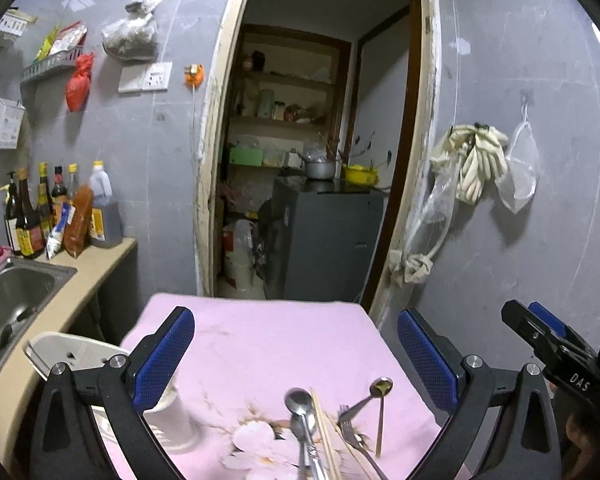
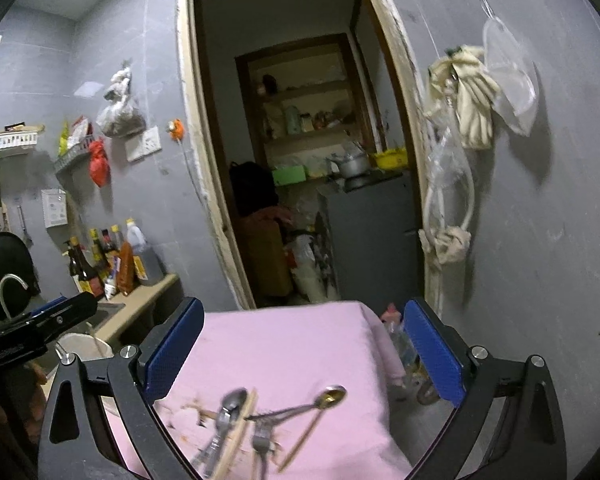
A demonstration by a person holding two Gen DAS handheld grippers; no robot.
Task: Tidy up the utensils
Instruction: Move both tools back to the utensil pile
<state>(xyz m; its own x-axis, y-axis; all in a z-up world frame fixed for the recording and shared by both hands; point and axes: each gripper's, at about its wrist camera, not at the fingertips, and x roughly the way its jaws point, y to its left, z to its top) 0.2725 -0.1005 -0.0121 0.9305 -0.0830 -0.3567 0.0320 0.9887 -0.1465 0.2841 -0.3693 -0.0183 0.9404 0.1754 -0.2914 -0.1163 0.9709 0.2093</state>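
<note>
My left gripper (image 1: 296, 364) and right gripper (image 2: 300, 354) both hang w/ jaws spread wide, nothing held, over a pink floral cloth (image 1: 260, 336) covering the table. The utensil pile lies low in both views, between and just below the blue pads: two steel spoons (image 1: 300, 404) stacked w/ bowls pointing away from me, wooden chopsticks (image 1: 324, 428) alongside on the same near-far axis, forks (image 1: 350, 428) crossing them at a slant, and a gold-bowled spoon (image 1: 381, 388) rightmost, handle running back toward me. A white cup (image 1: 176, 420) stands on the cloth at left, partly behind my left finger. Beyond: grey tiled wall, open doorway (image 1: 320, 140) to a cluttered pantry, sink (image 1: 12, 304) and sauce bottles (image 1: 40, 208) on the counter at left, gloves (image 1: 480, 160) hung at right.
</note>
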